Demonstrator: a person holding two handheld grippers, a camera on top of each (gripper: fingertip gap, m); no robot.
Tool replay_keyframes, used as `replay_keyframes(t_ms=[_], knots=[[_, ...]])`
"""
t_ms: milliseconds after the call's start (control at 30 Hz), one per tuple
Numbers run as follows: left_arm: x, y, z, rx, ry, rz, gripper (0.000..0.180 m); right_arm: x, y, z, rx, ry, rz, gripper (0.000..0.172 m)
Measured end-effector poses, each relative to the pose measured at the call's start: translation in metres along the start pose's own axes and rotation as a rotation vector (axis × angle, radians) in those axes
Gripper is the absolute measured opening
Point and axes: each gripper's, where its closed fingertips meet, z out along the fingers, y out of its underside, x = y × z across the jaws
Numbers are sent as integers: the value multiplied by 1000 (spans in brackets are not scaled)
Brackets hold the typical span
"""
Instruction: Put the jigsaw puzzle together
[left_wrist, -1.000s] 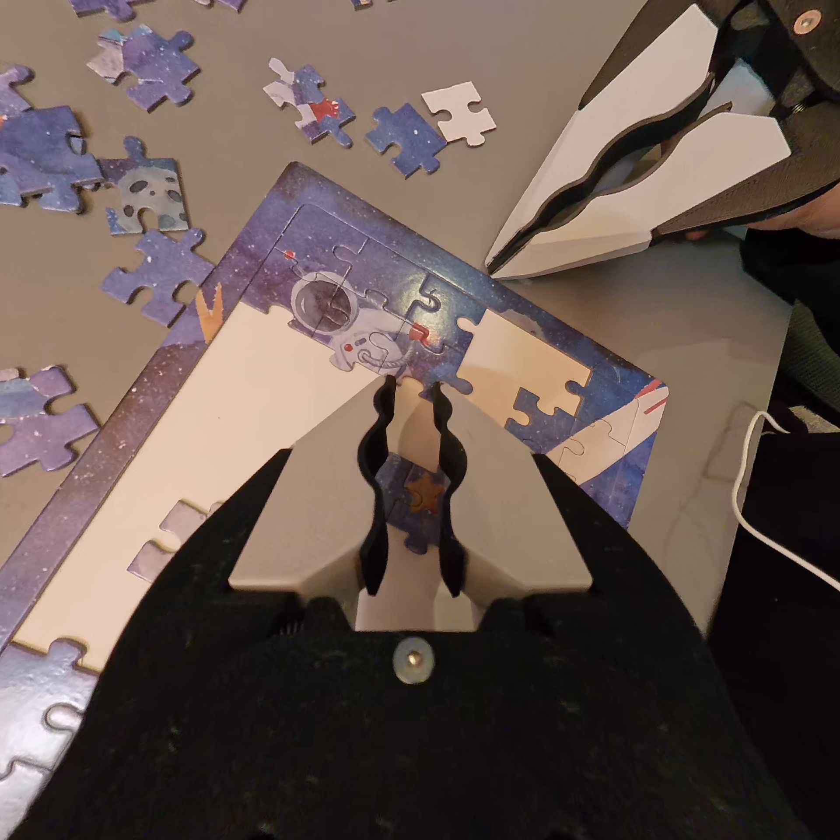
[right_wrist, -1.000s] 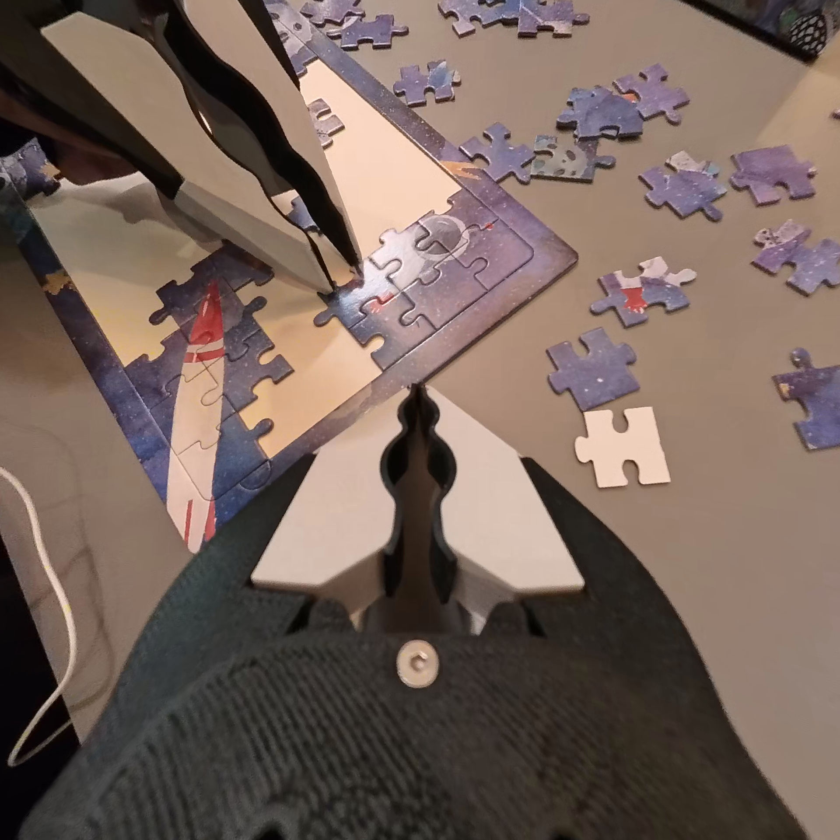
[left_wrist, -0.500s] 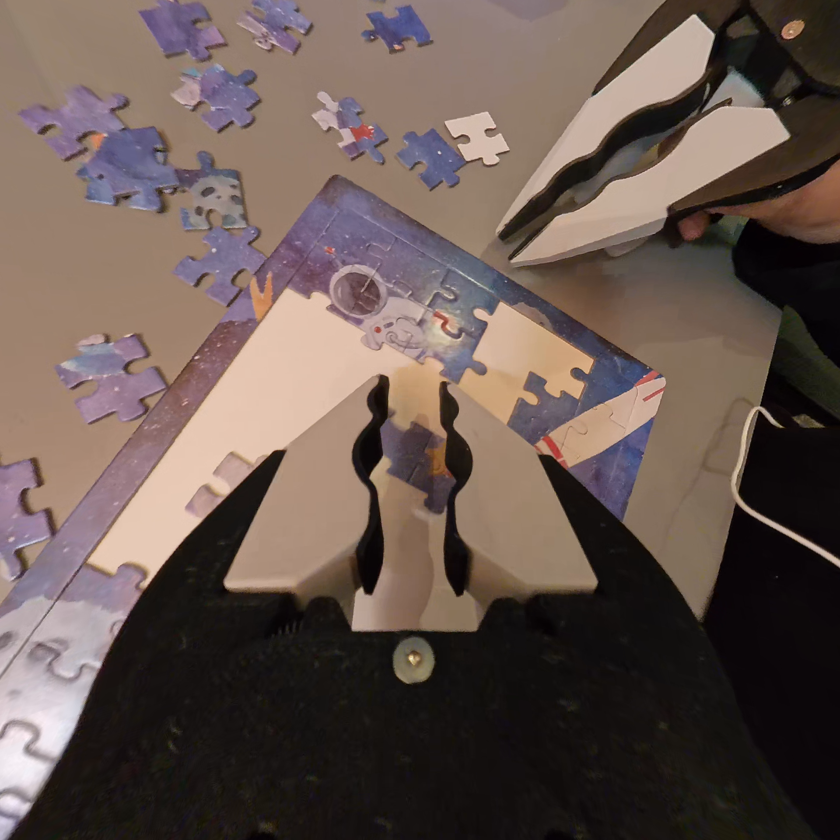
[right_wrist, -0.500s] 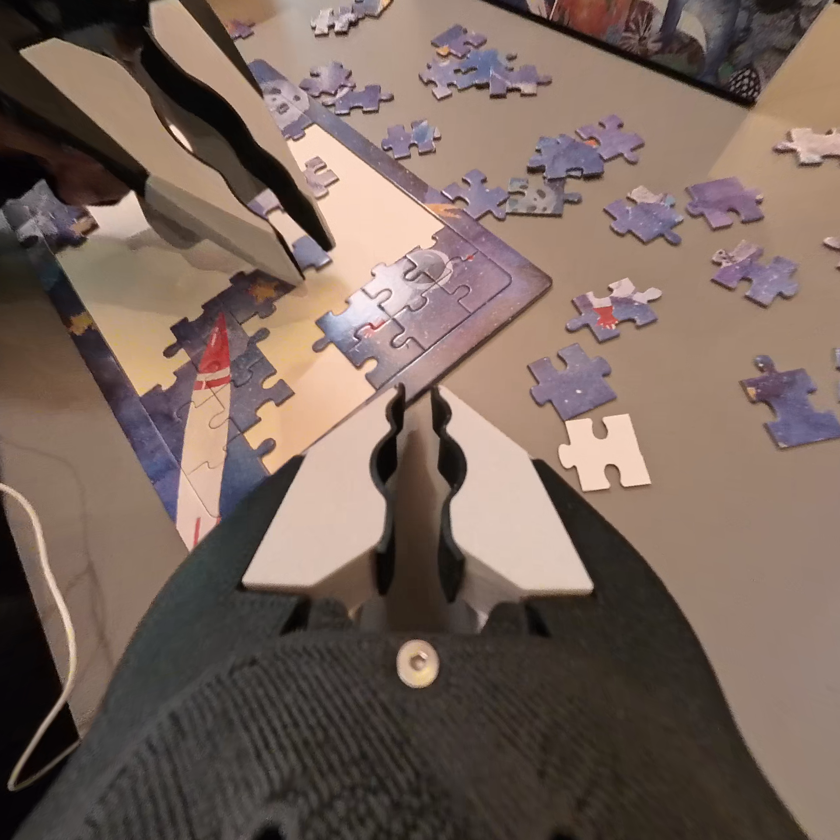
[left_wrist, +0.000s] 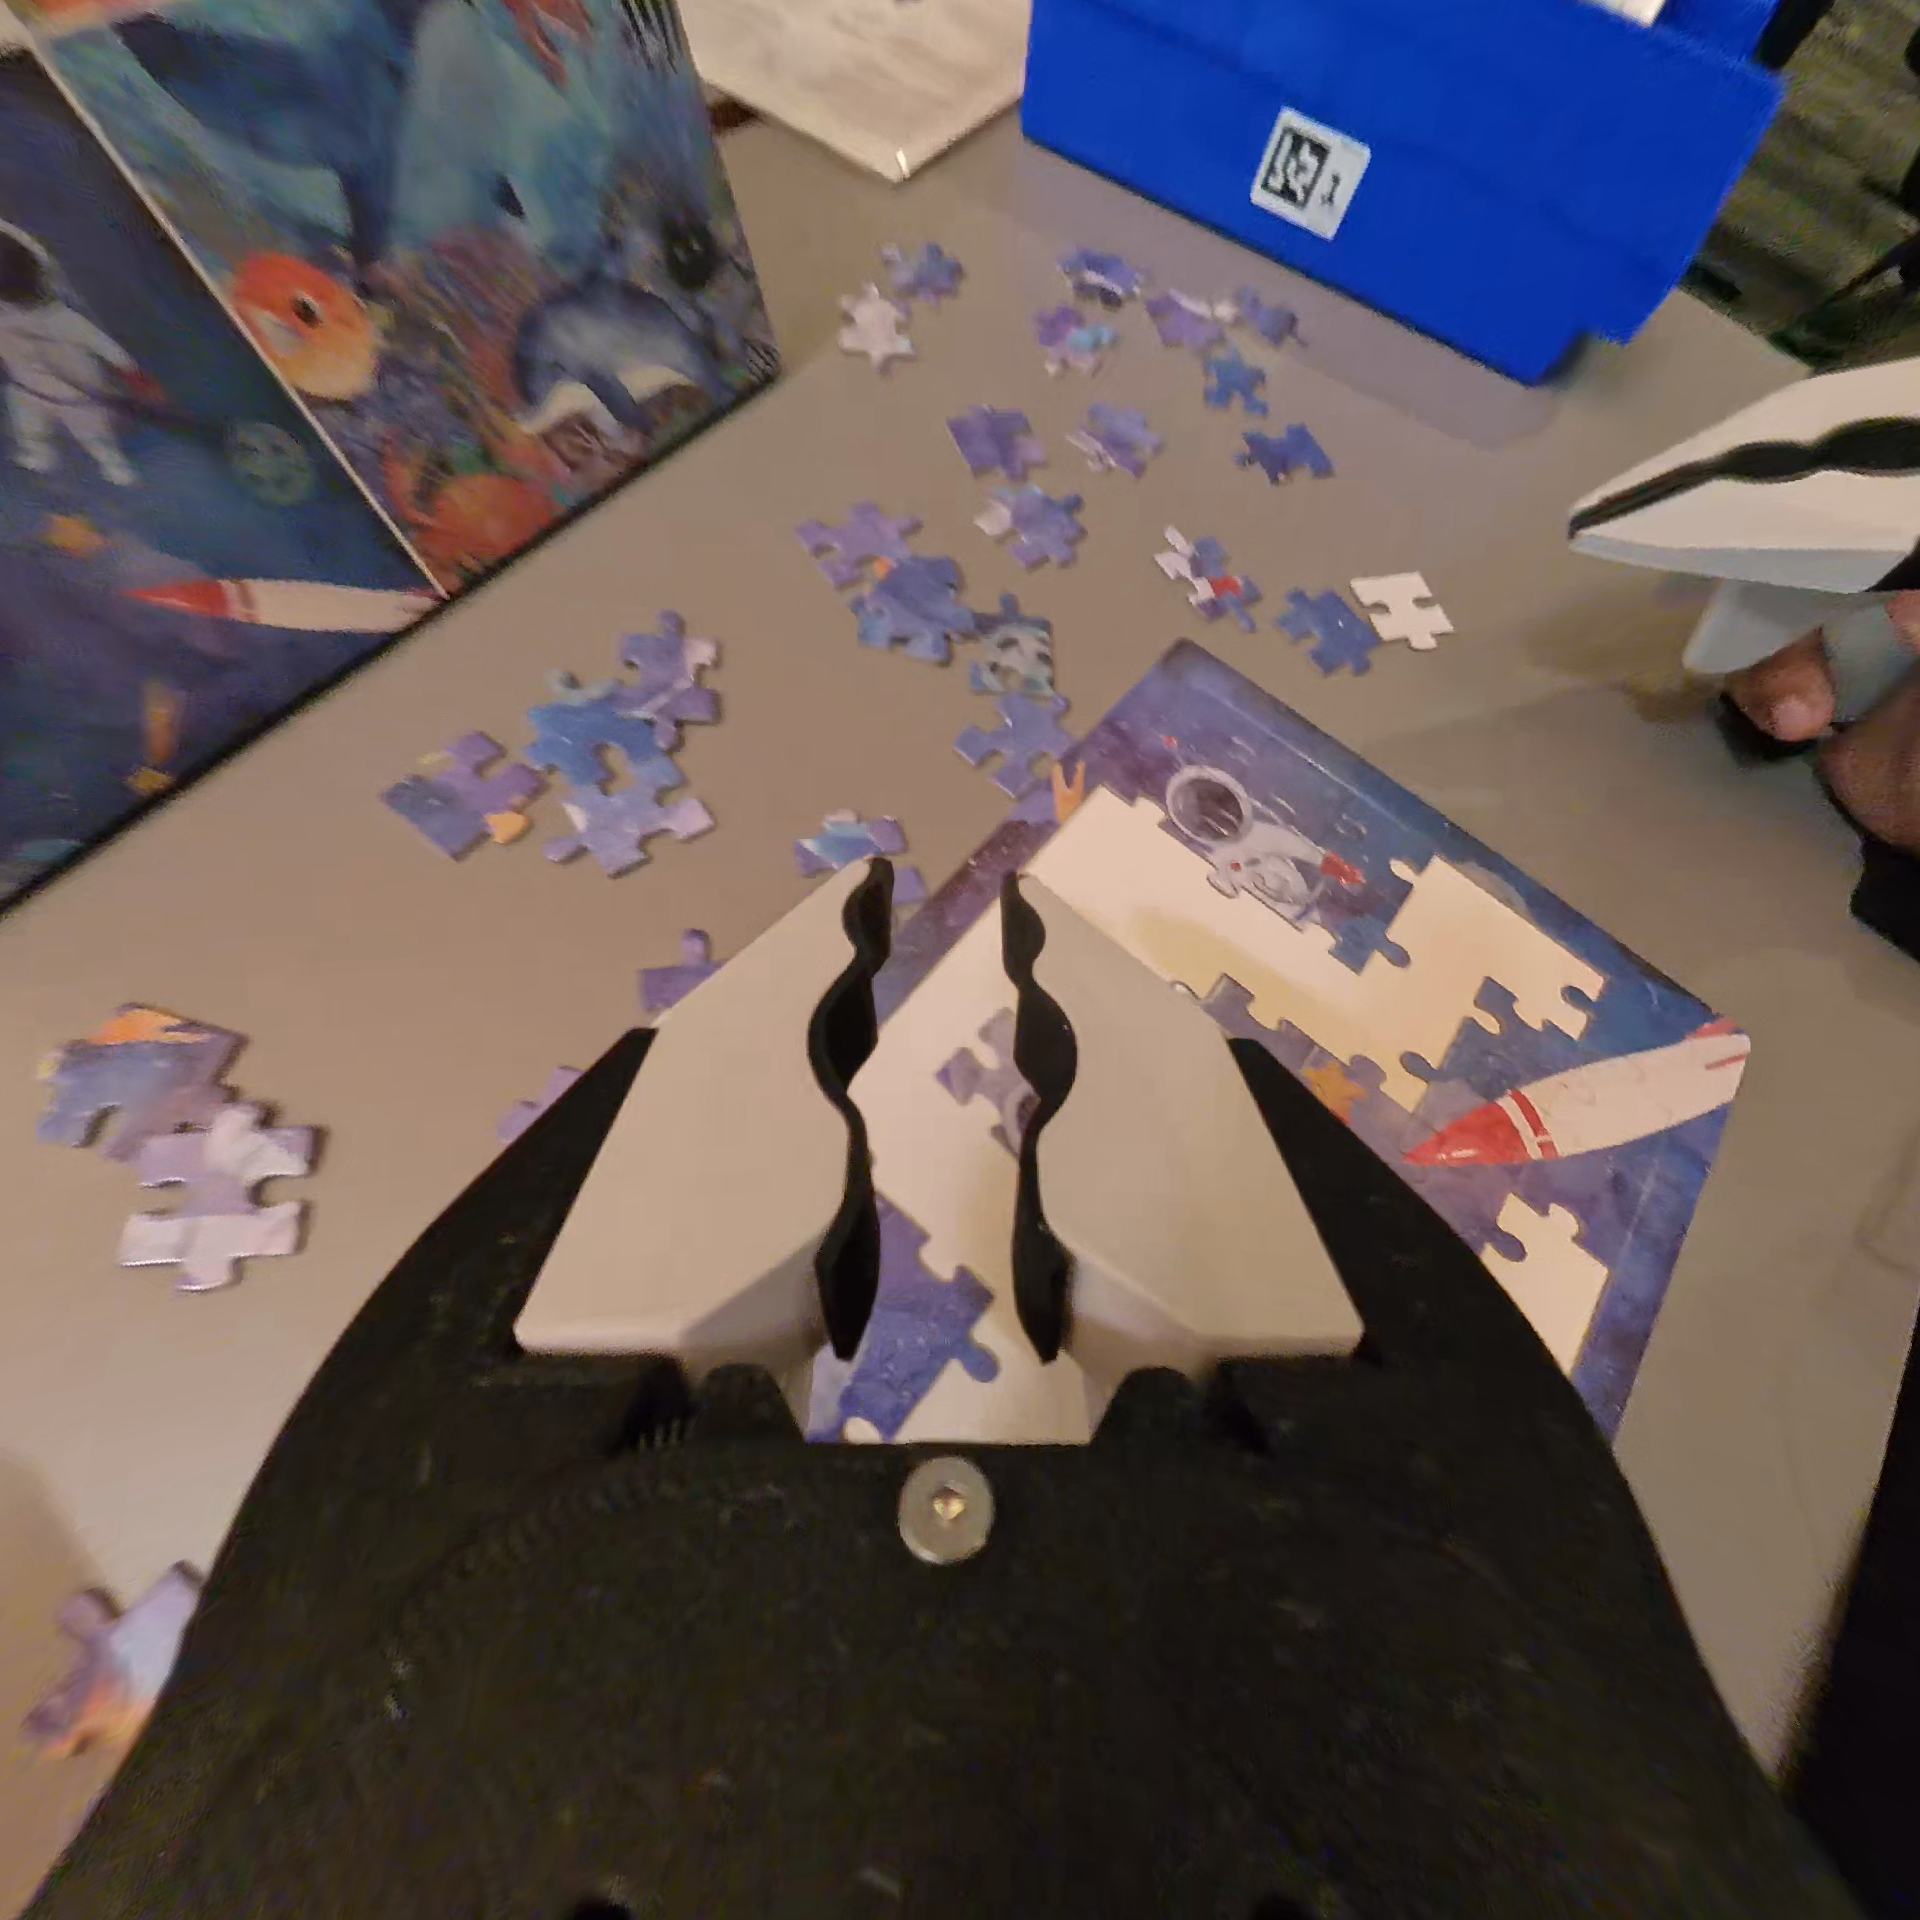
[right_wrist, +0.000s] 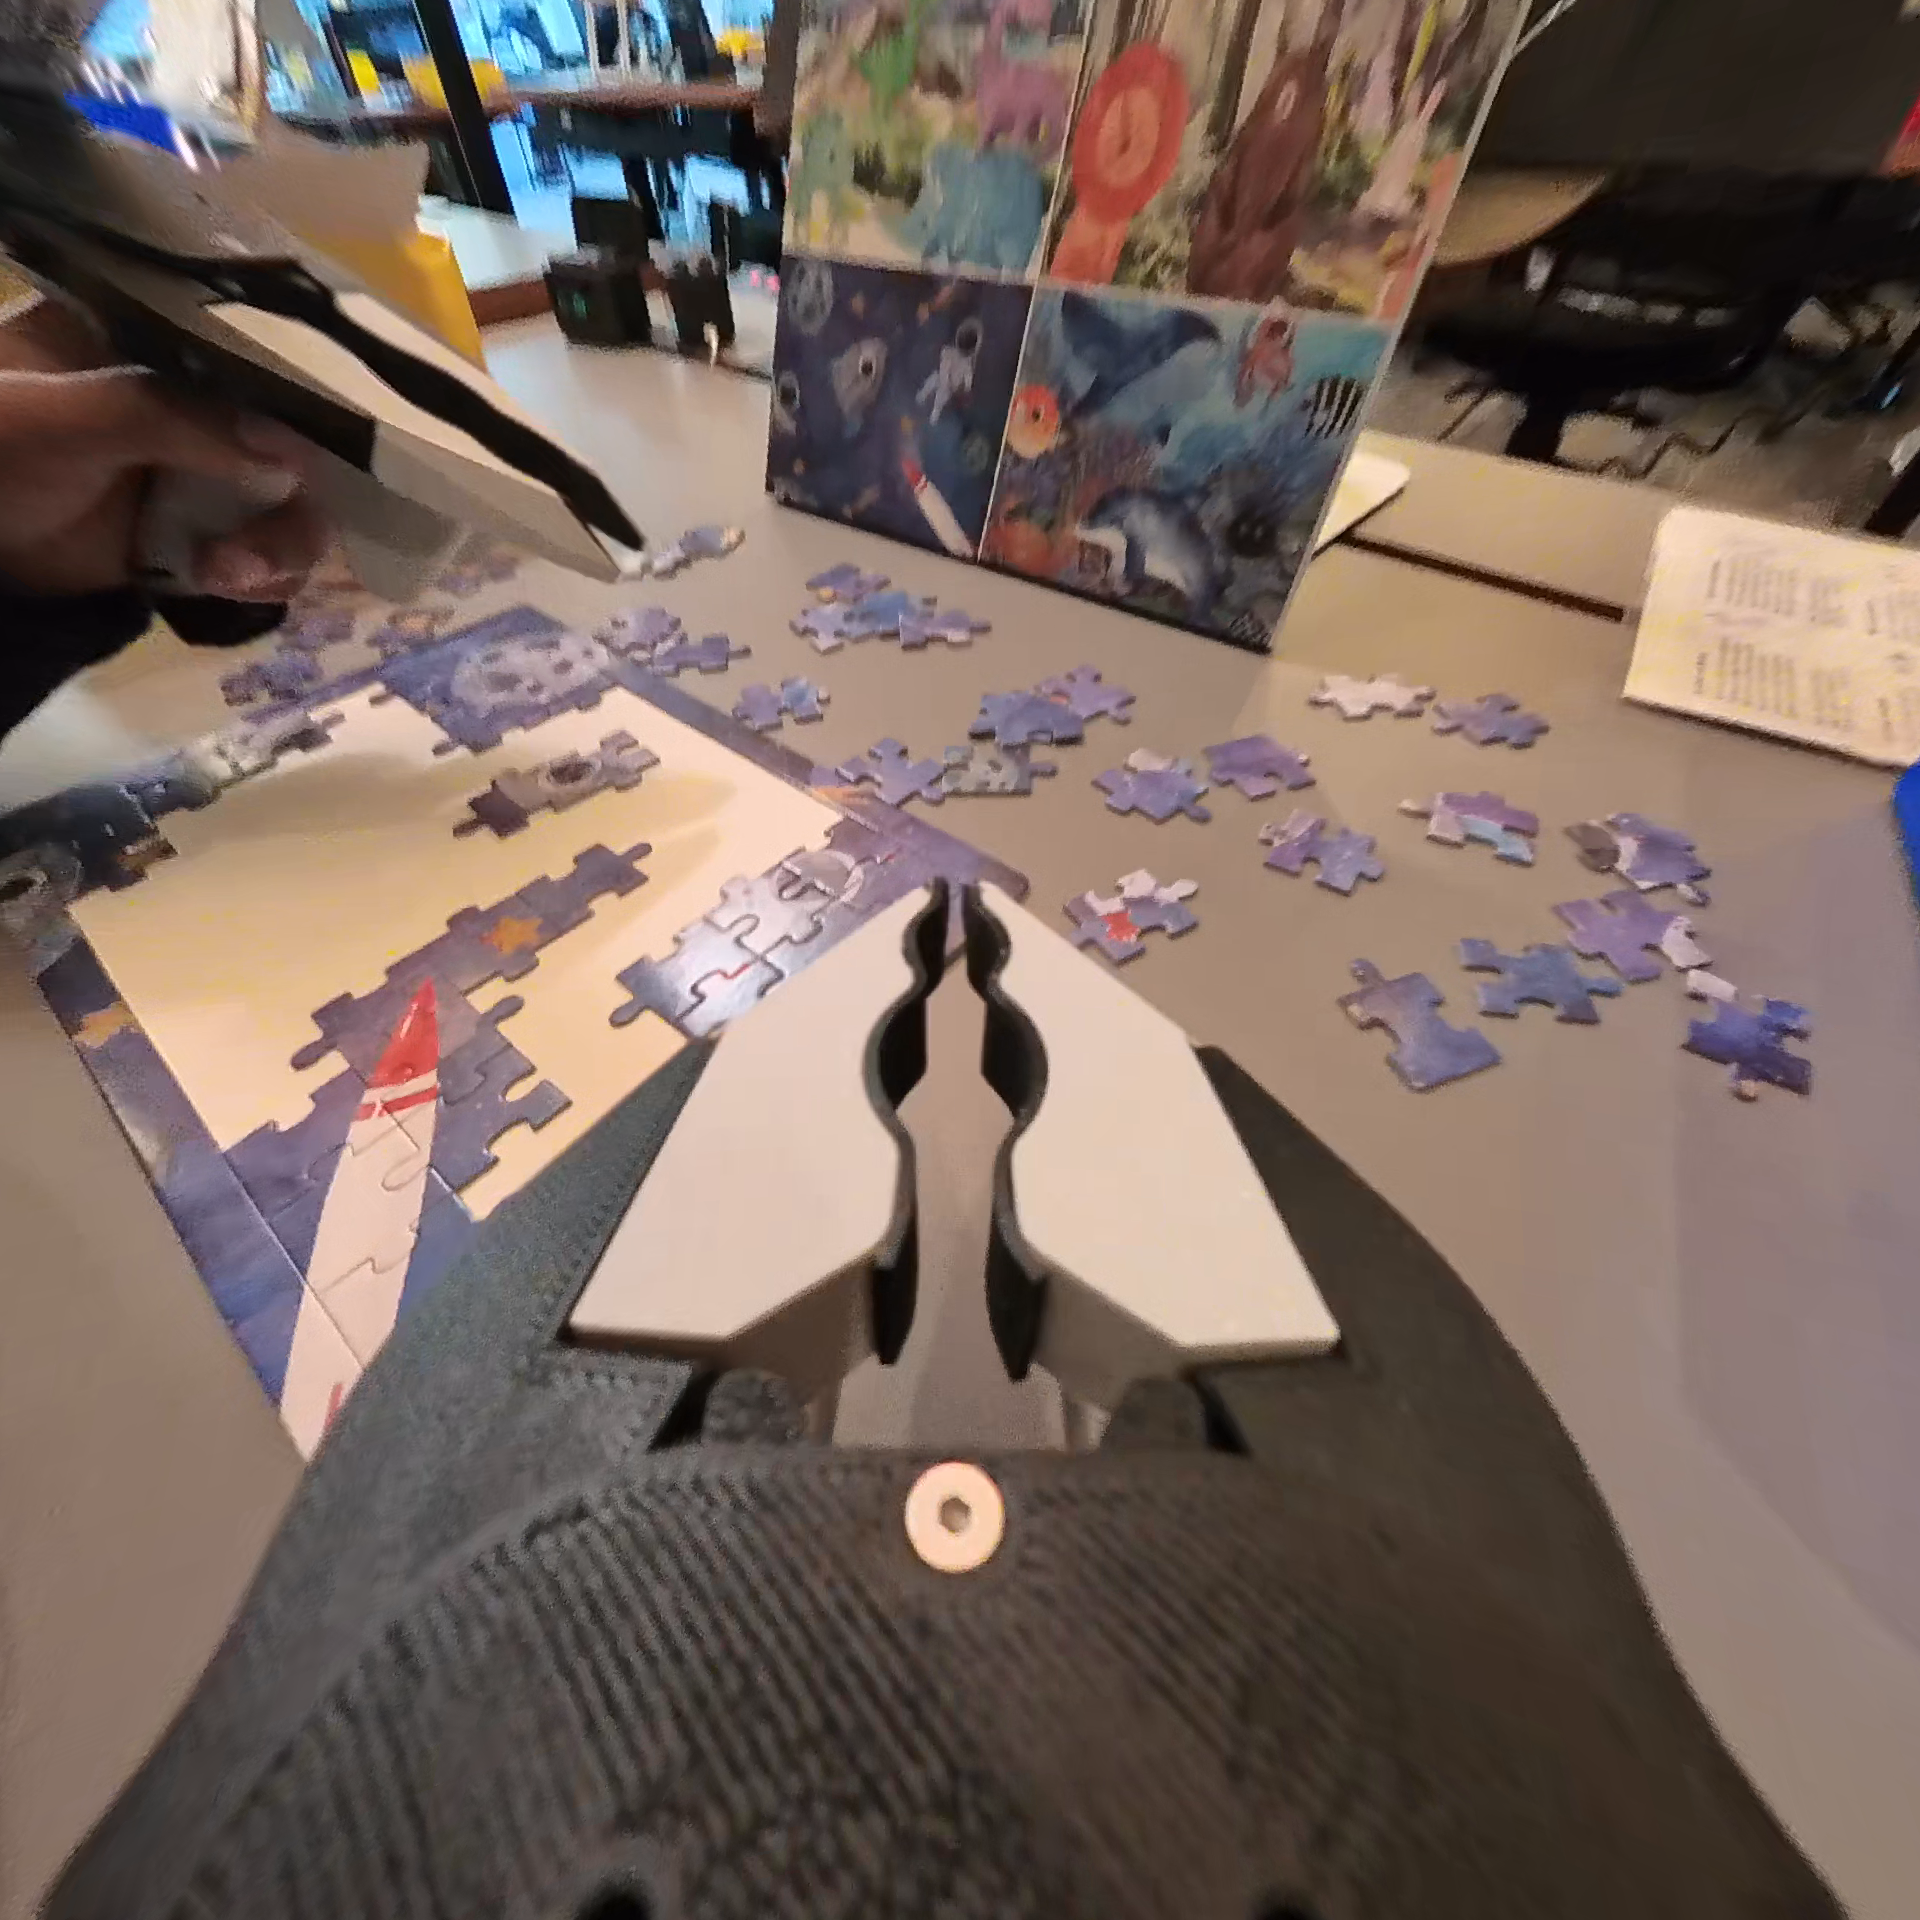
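Risk: loose purple-blue cardboard jigsaw pieces (left_wrist: 623, 748) lie crowded near the left tongs (left_wrist: 940, 883); a low sweep could scatter them or knock fitted pieces out of place.
Left tongs: spread, nothing between the pads, held over the edge of the flat blue-bordered cardboard puzzle tray (left_wrist: 1621, 1013).
Right tongs: (right_wrist: 954, 896) pressed almost together on nothing, tips above the tray's corner on the grey table (right_wrist: 1455, 1299).
Tray contents: partly filled; a white astronaut cluster (left_wrist: 1247, 842) and a red-tipped rocket section (left_wrist: 1558, 1101) sit fitted, cream backing bare between.
Blue plastic bin (left_wrist: 1403, 156): inside hidden.
Picture box (right_wrist: 1091, 312): upright, shut.
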Motion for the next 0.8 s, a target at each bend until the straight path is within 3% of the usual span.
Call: replay_keyframes(t_ms=[167,333,433,667,800], knots=[[-14,-22,-14,47,-53,66,19,14,-13,-13,108,51,36,0],[-25,-27,-26,102,-63,53,20,20,-9,-11,76,113,7,3],[-33,-17,-31,74,-76,66,18,24,-5,-9,47,164,-19,3],[-74,25,-38,-12,-274,108,15,41,-2,-13,31,258,19,8],[-62,35,-37,20,-208,122,11,48,0,-16,21,317,22,10]])
